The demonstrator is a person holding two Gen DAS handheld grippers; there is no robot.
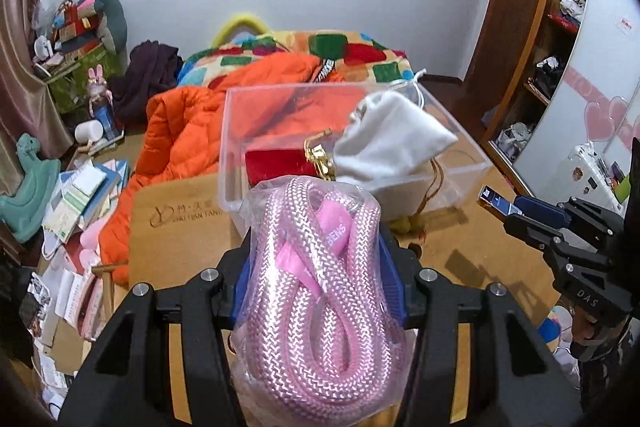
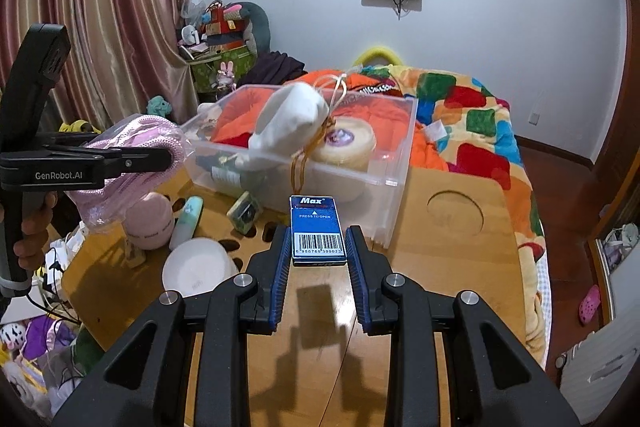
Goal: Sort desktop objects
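A pink braided rope in a clear plastic bag (image 1: 316, 291) fills the left wrist view, with my left gripper (image 1: 318, 255) shut on it above the wooden table. From the right wrist view the same bag (image 2: 140, 131) hangs at the left in that gripper (image 2: 164, 159). My right gripper (image 2: 319, 239) is shut on a small blue "Max" box (image 2: 316, 223) with a barcode, held above the table. A clear plastic bin (image 2: 384, 183) stands just beyond both. It holds a white drawstring pouch (image 1: 392, 139), a red pouch (image 1: 280, 167) and a cream roll (image 2: 348, 143).
On the table's left lie a pink round case (image 2: 150, 223), a white dish (image 2: 196, 271), a pale green tube (image 2: 188, 219) and a small green box (image 2: 244, 215). A round recess (image 2: 454, 215) marks the right side. An orange jacket (image 1: 184, 131) and a patterned blanket lie behind.
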